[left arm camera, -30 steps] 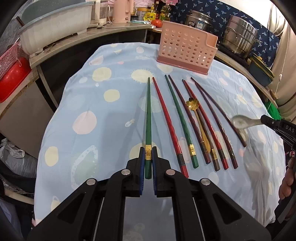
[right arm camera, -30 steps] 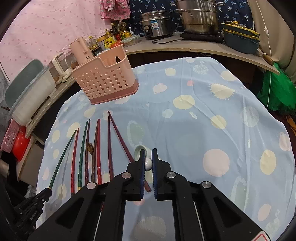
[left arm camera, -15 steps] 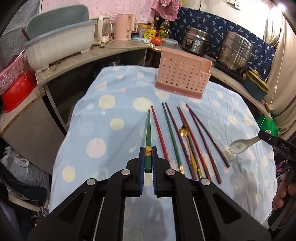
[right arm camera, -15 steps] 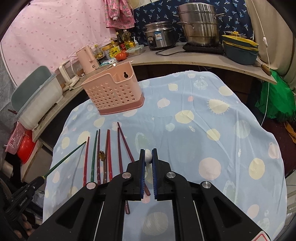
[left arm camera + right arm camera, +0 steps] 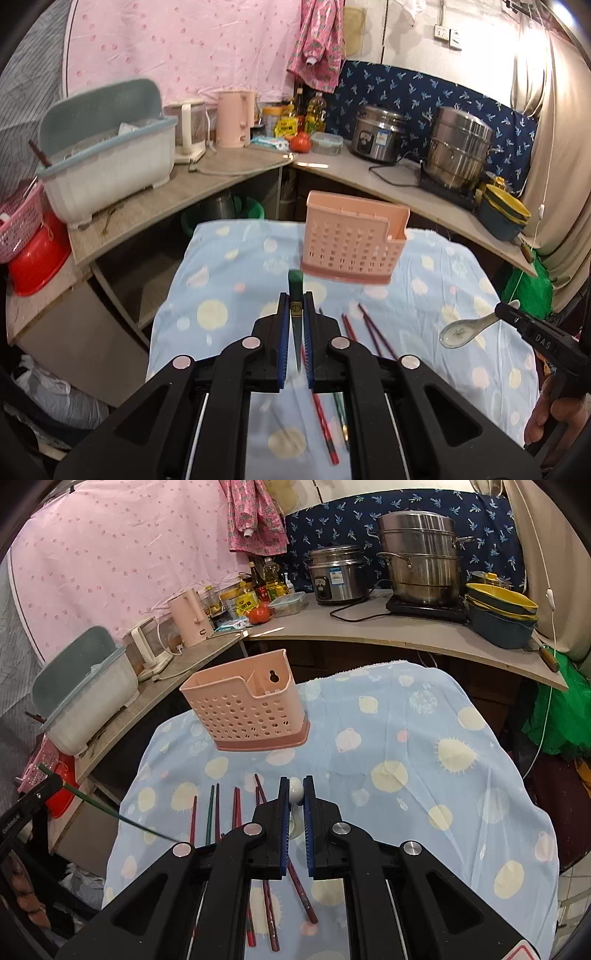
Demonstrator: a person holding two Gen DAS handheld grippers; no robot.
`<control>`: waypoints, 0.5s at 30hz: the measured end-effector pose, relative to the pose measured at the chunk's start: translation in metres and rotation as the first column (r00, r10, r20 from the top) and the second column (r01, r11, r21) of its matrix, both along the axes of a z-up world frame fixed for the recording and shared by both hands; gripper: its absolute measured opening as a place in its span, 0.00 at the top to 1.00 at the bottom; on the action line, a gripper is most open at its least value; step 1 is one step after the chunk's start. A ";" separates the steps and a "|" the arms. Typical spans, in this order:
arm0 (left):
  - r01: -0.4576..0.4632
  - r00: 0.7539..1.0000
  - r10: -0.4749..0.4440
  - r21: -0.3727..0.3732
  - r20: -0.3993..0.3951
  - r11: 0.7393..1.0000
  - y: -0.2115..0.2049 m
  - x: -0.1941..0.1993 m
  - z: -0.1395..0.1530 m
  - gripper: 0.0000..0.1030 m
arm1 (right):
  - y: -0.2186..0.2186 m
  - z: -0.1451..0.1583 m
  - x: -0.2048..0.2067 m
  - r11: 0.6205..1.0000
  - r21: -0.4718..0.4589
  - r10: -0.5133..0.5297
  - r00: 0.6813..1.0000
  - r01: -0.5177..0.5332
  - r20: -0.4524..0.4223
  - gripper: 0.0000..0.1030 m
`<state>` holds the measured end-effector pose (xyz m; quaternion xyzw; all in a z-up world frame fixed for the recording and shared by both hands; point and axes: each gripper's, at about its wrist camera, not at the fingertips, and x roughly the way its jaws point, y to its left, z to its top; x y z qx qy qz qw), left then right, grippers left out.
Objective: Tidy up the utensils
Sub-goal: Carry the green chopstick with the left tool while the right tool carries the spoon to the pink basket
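Green lacquered chopstick (image 5: 295,295) sits pinched in my left gripper (image 5: 295,314), raised above the blue dotted tablecloth (image 5: 229,273) short of the pink perforated plastic utensil holder (image 5: 352,242). My right gripper (image 5: 295,797) clamps the handle of a white ceramic soup spoon (image 5: 295,788); only the left view shows its bowl. Only the right view shows the holder's open compartments and the whole row of red and green chopsticks (image 5: 236,810).

green chopstick (image 5: 295,291) lifted, white spoon (image 5: 461,330) lifted, pink caddy (image 5: 245,709) upright
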<state>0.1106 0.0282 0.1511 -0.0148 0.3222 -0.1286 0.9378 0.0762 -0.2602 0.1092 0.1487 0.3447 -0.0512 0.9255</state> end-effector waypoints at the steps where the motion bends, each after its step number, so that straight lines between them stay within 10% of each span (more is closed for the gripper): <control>1: 0.008 1.000 -0.008 -0.004 0.010 1.000 -0.003 0.006 0.007 0.93 | -0.001 0.004 0.005 1.000 -0.003 0.002 1.000 -0.002 0.005 0.93; 15: 0.045 0.975 -0.036 -0.036 0.218 0.998 -0.044 0.093 0.115 0.93 | -0.006 0.062 0.107 0.998 -0.045 0.040 0.996 -0.036 0.085 0.93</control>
